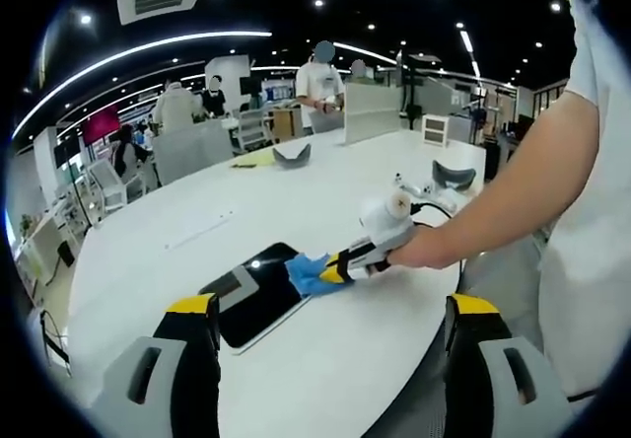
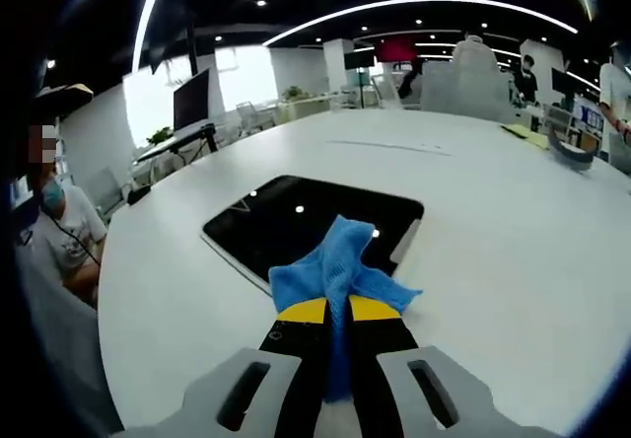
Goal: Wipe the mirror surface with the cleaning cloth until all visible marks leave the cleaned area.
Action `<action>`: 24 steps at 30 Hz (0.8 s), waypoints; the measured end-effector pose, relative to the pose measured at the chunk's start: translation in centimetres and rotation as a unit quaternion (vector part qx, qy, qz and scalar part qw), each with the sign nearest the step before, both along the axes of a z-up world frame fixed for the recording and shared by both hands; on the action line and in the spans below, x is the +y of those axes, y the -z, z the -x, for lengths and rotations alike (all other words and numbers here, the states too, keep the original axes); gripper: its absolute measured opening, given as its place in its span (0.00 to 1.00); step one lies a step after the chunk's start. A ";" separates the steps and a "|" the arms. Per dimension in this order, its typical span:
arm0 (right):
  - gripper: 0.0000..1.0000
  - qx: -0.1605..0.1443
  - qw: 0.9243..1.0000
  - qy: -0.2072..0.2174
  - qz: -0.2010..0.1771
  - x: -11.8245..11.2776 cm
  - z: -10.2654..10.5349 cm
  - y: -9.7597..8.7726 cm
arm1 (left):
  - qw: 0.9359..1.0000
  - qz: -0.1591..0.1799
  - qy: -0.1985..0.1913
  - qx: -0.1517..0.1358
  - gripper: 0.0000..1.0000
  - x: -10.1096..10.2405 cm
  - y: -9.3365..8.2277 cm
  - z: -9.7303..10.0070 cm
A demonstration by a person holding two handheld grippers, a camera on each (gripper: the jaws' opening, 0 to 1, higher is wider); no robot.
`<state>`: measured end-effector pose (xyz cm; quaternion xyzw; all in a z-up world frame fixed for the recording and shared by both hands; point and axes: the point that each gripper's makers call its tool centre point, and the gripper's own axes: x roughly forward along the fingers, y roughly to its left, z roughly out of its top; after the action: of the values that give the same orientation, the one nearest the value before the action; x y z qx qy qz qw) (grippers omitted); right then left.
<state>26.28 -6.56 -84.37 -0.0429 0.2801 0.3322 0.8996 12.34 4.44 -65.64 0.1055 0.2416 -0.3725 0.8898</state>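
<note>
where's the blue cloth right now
The blue cloth is pinched in the right gripper, resting on the near edge of the mirror on the white table; in the left gripper view it sits at the mirror's right end.

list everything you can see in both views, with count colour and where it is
mirror: 1, dark reflective with a pale edge, flat on the white table
cleaning cloth: 1, blue, clamped in the right gripper, lying on the mirror's near edge
table: 1, white, large and rounded, under everything
grey curved objects: 2, on the far part of the table
yellow item: 1, flat, far side of the table
people: several, standing and seated in the office beyond the table
right gripper: 1, black and yellow jaws closed on the cloth
left gripper: 1, black and yellow jaws apart, holding nothing, held above the table
person's hand: 1, holding the right gripper
</note>
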 end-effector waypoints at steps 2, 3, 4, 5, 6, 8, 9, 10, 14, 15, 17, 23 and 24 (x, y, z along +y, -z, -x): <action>0.01 0.000 1.000 0.001 -0.001 -0.1 0.0 0.0 | 1.000 -0.002 -0.002 0.000 0.97 0.0 -0.1 -0.1; 0.01 0.000 1.000 0.002 -0.001 -0.1 0.0 0.0 | 1.000 0.000 -0.002 0.001 0.97 0.0 -0.1 -0.1; 0.01 0.000 1.000 0.005 -0.003 -0.1 0.0 0.0 | 1.000 0.001 -0.002 0.001 0.97 0.0 -0.1 -0.1; 0.01 0.000 1.000 0.007 -0.005 -0.2 0.0 0.0 | 1.000 0.000 -0.002 0.001 0.97 0.0 -0.1 -0.1; 0.01 -0.001 1.000 0.009 -0.005 -0.2 0.0 0.0 | 1.000 0.000 -0.002 0.001 0.97 0.0 -0.2 -0.1; 0.01 -0.001 1.000 0.014 -0.008 -0.3 0.0 0.0 | 1.000 0.001 -0.005 0.002 0.99 0.0 -0.2 -0.2; 0.01 -0.001 1.000 0.016 -0.010 -0.3 0.1 0.0 | 1.000 0.001 -0.007 0.001 0.99 0.1 -0.2 -0.3; 0.01 0.000 1.000 0.018 -0.011 -0.3 0.0 0.0 | 1.000 0.003 -0.007 -0.001 0.99 0.1 -0.3 -0.4; 0.01 -0.001 1.000 0.018 -0.013 -0.3 0.0 0.0 | 1.000 0.012 -0.011 0.008 0.99 0.2 -0.3 -0.6; 0.01 -0.001 1.000 0.019 -0.013 -0.4 0.0 0.0 | 1.000 0.011 -0.011 0.009 0.99 0.2 -0.3 -0.6; 0.01 -0.002 1.000 0.022 -0.015 -0.4 0.0 0.0 | 1.000 0.011 -0.009 0.008 0.99 0.2 -0.2 -0.7; 0.01 -0.001 0.999 0.028 -0.016 -0.4 0.0 -0.1 | 1.000 0.011 -0.005 0.008 0.99 0.3 -0.1 -0.9; 0.01 -0.001 1.000 0.027 -0.016 -0.4 0.0 0.0 | 1.000 0.007 -0.002 0.009 0.99 0.3 0.0 -0.9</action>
<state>26.31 -6.94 -84.33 -0.0214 0.2751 0.3117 0.9092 13.26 4.76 -65.68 0.0955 0.2468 -0.3733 0.8892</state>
